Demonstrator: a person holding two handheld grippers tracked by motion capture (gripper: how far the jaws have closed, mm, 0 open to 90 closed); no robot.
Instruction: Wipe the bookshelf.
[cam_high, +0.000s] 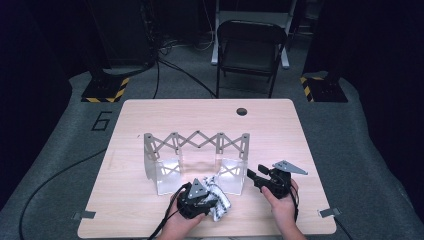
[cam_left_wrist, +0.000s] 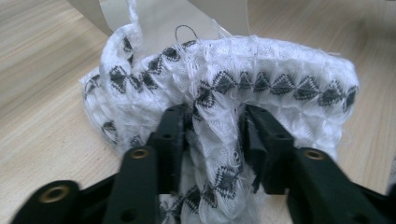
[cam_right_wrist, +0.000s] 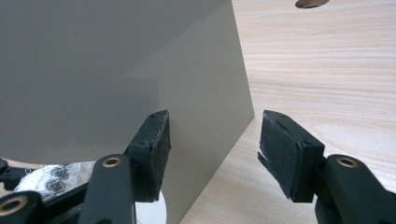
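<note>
Pale wood-grain table (cam_high: 150, 115) under me, dark carpet around it, a black folding chair (cam_high: 250, 47) off at twelve o'clock. Standing mid-table is a grey metal scissor-lattice rack with flat upright panels (cam_high: 195, 142), spread wide across the board.

Down at six o'clock sits the white waffle-weave cloth with black diamond pattern (cam_left_wrist: 243, 88), bunched in a heap on the table right in front of the rack's panels. My left gripper (cam_left_wrist: 215, 135) is on it: the jaws stand partly apart, a fold of the cloth runs up between them, and the weave brushes both inner faces. Whether the pads truly press on it I cannot tell.

Over at four o'clock from the rack, my right gripper (cam_right_wrist: 212, 149) hangs with its jaws well apart. One grey panel edge of the rack comes down between them, just beside the pad at nine o'clock in the right gripper view, with clear gap to the other pad. Nothing is clamped there. A scrap of the cloth peeks in at that view's lower corner.
</note>
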